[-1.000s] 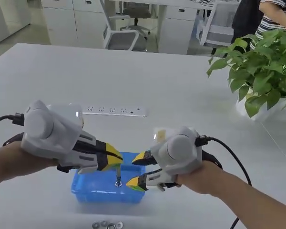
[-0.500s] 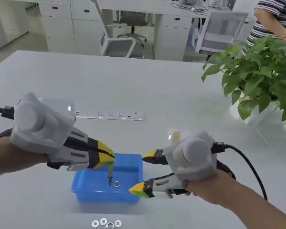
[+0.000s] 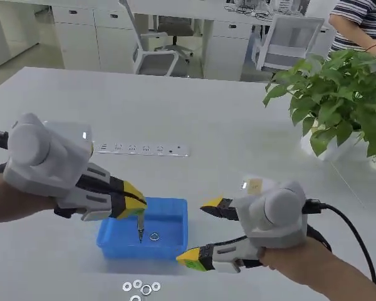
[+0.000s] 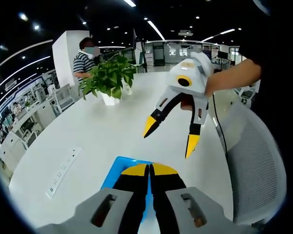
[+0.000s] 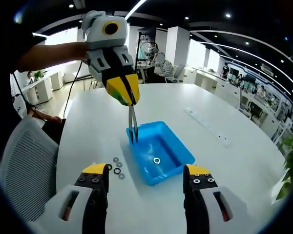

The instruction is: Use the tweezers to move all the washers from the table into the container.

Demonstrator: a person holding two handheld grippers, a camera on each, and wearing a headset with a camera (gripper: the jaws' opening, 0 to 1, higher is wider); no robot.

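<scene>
left gripper [image 3: 135, 199] clamps the tweezers [image 3: 140, 229], tips over the container [image 3: 175, 213], likely for dropping washers [image 3: 141, 287]; right gripper [image 3: 197, 231] gapes wide, empty.

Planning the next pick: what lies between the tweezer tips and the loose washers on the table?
Head view: the near wall of the blue container, then a bare strip of table. The tweezers hang inside it; the washers lie just outside.
</scene>
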